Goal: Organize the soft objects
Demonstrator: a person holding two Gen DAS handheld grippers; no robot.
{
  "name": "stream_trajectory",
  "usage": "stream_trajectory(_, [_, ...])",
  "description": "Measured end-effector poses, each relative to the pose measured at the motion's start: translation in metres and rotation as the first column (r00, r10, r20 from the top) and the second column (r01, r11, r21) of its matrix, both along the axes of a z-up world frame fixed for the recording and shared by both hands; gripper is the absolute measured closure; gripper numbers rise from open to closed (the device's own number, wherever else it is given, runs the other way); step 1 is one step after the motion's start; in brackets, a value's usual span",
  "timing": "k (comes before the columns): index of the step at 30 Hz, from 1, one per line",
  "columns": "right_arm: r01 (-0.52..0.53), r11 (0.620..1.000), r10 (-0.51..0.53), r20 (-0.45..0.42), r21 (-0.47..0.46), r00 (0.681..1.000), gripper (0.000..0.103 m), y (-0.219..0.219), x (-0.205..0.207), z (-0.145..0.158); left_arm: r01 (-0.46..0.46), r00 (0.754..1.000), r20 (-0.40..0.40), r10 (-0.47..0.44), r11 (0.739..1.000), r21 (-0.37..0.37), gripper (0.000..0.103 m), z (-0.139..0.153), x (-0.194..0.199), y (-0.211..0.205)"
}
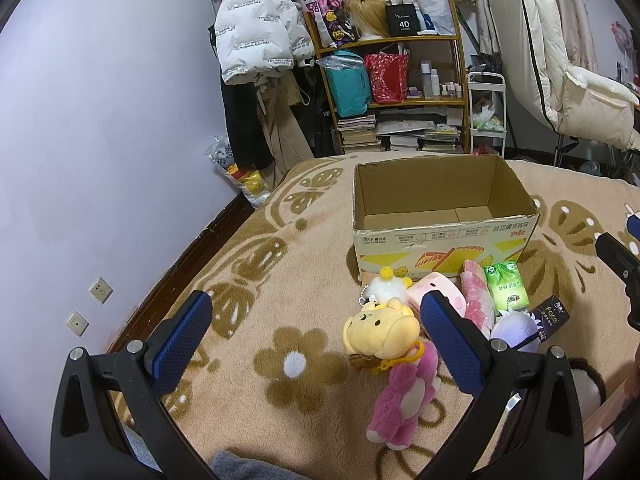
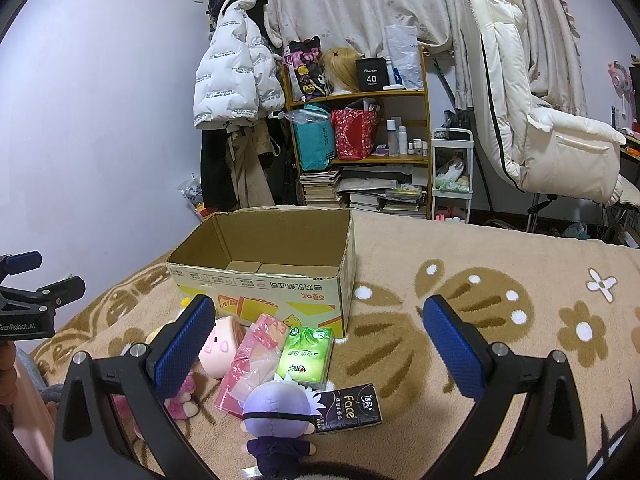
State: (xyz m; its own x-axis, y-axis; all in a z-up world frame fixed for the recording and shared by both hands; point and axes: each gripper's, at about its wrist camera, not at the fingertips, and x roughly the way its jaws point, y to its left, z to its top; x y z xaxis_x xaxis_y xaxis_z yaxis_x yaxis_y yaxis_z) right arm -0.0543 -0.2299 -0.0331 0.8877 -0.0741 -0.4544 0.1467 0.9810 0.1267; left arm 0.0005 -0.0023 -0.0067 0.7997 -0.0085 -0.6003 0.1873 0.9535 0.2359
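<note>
An open, empty cardboard box [image 1: 440,236] [image 2: 264,280] stands on the flowered blanket. In front of it lie soft things: a yellow-headed pink plush [image 1: 392,360], a small white and yellow plush [image 1: 386,286], a pink pig-face plush [image 2: 222,346], a pink plastic pack [image 2: 252,360], a green tissue pack [image 2: 306,356], a black tissue pack [image 2: 348,408] and a purple-haired doll [image 2: 276,420]. My left gripper [image 1: 316,332] is open and empty, with the yellow-headed plush just inside its right finger. My right gripper [image 2: 316,336] is open and empty over the packs and doll.
A wooden shelf [image 2: 360,136] with bags, bottles and stacked books stands behind the bed. Coats hang at its left [image 1: 256,40]. A white padded chair [image 2: 540,128] is at the right. The lilac wall [image 1: 100,140] runs along the bed's left edge.
</note>
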Motion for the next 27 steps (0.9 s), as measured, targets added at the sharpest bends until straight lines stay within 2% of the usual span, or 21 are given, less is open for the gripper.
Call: stream_trajectory(27, [0.001,1.0,-0.001,0.0,0.004,1.0,0.0,-0.0006,0.0005,-0.001,-0.002,1.0,-0.006,0.002,1.0,0.008,0.0,-0.007,0.0005,0.0024])
